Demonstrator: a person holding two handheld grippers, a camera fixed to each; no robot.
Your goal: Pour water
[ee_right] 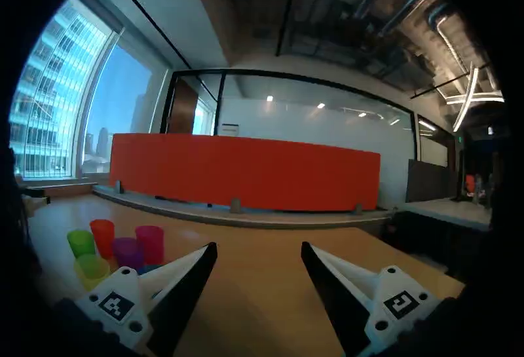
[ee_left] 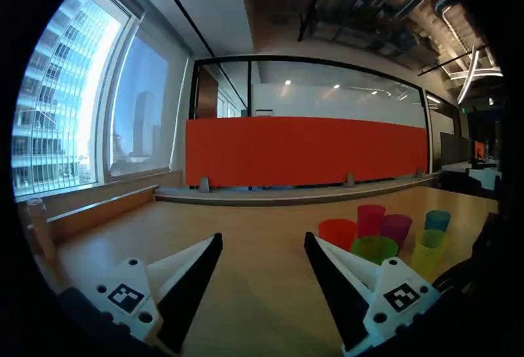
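Your left gripper (ee_left: 262, 242) points straight ahead and sits level, neither rolled nor tipped. Its two fingers (ee_left: 193, 278) stand wide apart with their tips at the same height. Their black inner faces are turned toward each other, and their white outer shells flare back to the bases. Each base carries a square black-and-white marker (ee_left: 126, 297) facing up toward the camera. Your right gripper (ee_right: 259, 249) takes the same pose: level and aimed forward, its fingers (ee_right: 187, 285) spread just as wide with tips even, and a marker (ee_right: 401, 304) on each base. Both pairs of fingers taper to narrow points.
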